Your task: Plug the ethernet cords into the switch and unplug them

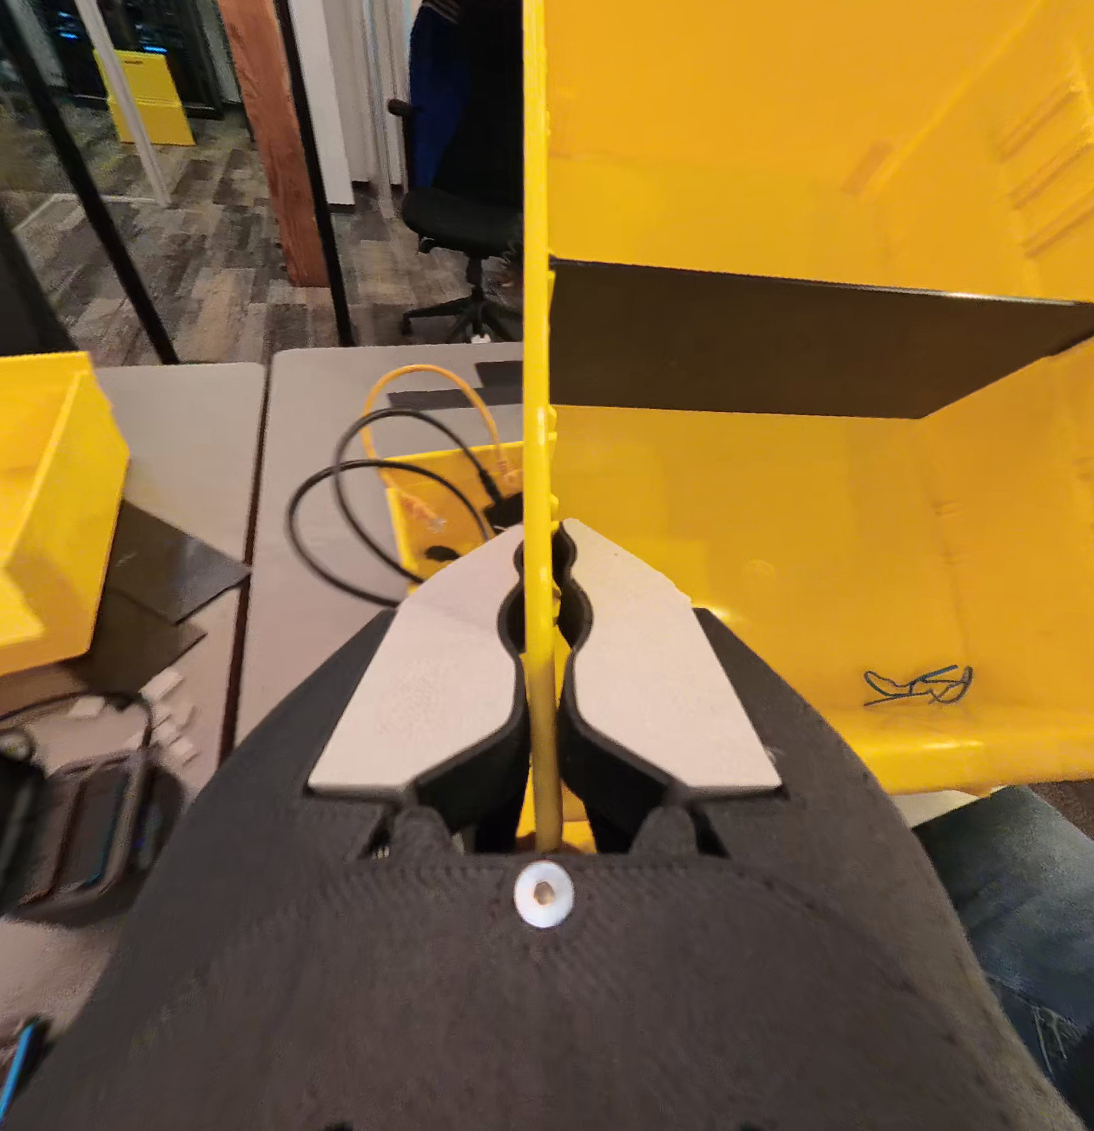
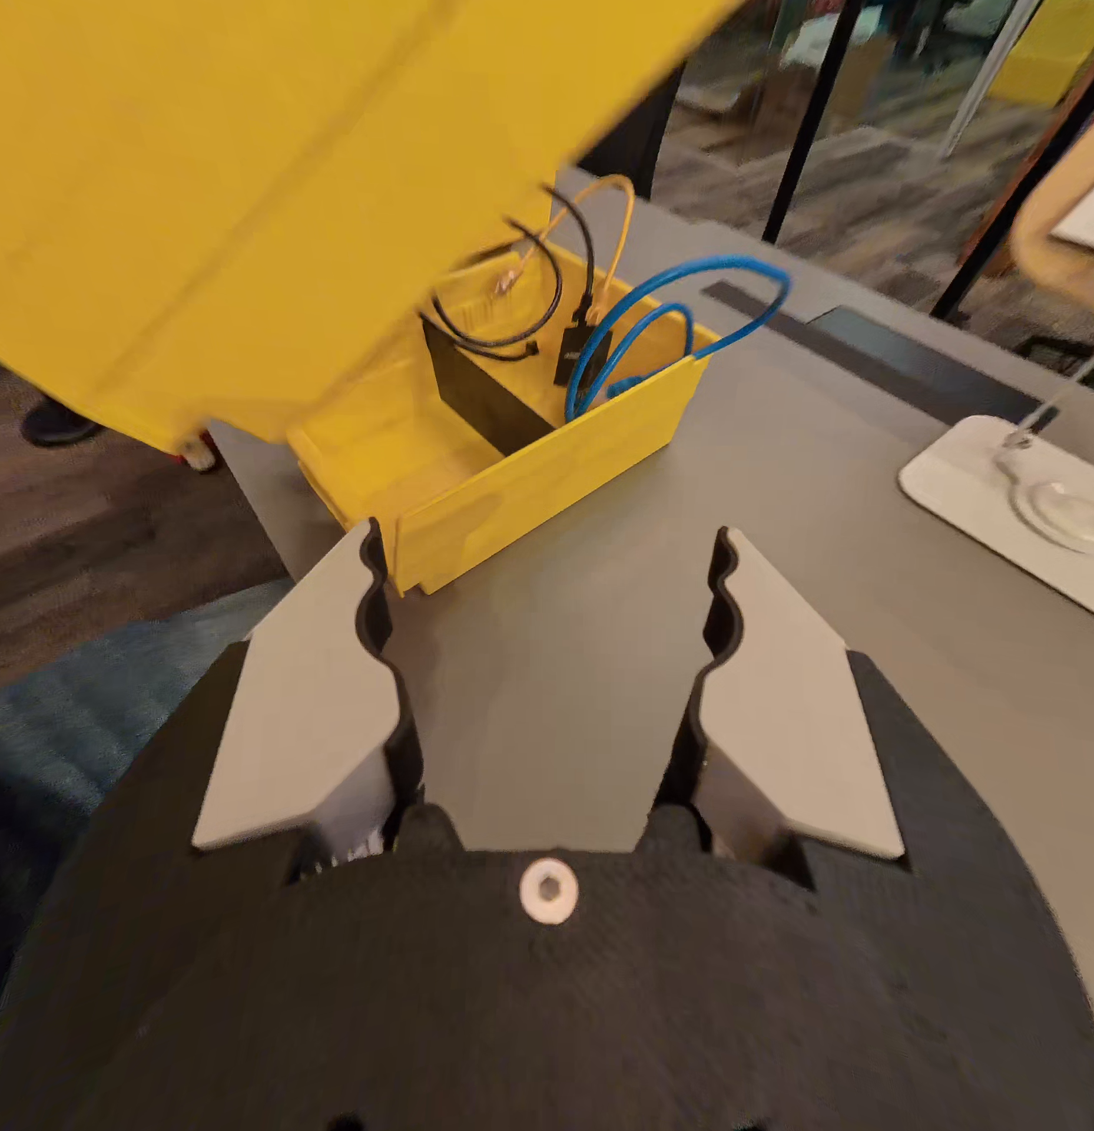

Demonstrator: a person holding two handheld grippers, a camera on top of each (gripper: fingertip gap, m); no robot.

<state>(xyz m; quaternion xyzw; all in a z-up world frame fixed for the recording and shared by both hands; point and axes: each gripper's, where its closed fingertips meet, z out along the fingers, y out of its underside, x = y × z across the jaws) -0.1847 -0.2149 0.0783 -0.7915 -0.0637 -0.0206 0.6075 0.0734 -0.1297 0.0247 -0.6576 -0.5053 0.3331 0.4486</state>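
My left gripper [image 1: 541,538] is shut on the thin side wall of a large yellow bin [image 1: 777,153] and holds it lifted and tilted. The bin has a black divider [image 1: 777,343] and a scrap of blue wire [image 1: 914,688] inside. It fills the upper left of the right wrist view [image 2: 226,183]. A smaller yellow bin [image 2: 532,489] sits on the grey table beneath it. It holds a blue cord [image 2: 716,269], a yellow cord [image 2: 624,208], black cords [image 2: 550,287] and a small black box [image 2: 572,361]. My right gripper [image 2: 547,538] is open and empty, just in front of that bin.
A third yellow bin [image 1: 37,489] stands on black sheets [image 1: 165,575] at the left. A white tray with a clear stand [image 2: 991,489] is at the right. Black tape strips [image 2: 869,343] lie on the table. An office chair [image 1: 465,220] stands behind. A person's leg [image 1: 1022,887] is at the lower right. My hands' fingertips stand some 30 centimeters from each other.
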